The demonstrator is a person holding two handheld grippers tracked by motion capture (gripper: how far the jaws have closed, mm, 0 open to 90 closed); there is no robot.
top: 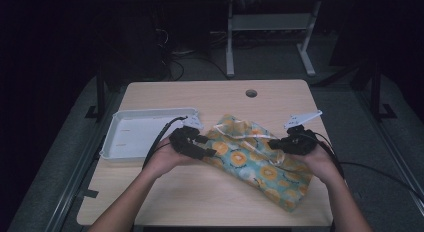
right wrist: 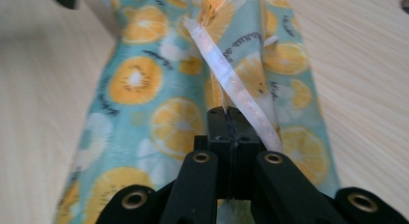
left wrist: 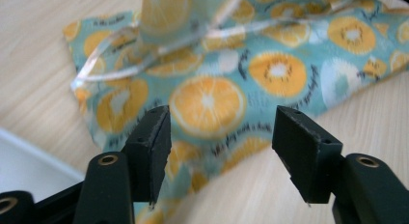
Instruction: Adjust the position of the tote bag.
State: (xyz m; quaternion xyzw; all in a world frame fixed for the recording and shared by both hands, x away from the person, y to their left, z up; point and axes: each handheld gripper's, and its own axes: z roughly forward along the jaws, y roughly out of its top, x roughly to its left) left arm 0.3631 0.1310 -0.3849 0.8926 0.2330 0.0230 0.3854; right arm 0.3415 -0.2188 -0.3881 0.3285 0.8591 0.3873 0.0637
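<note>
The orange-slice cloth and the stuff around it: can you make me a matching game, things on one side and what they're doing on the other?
Things:
1. cloth
2. white tray
3. left gripper
4. right gripper

States:
A. fingers pinched shut on a raised fold of fabric and its shiny ribbon
B. sits on the table's left side, nothing in it
C. fingers apart, nothing between them
D. lies on the table, teal with orange slices

Pairs: 1-D, 2-B, 3-C, 4-A
</note>
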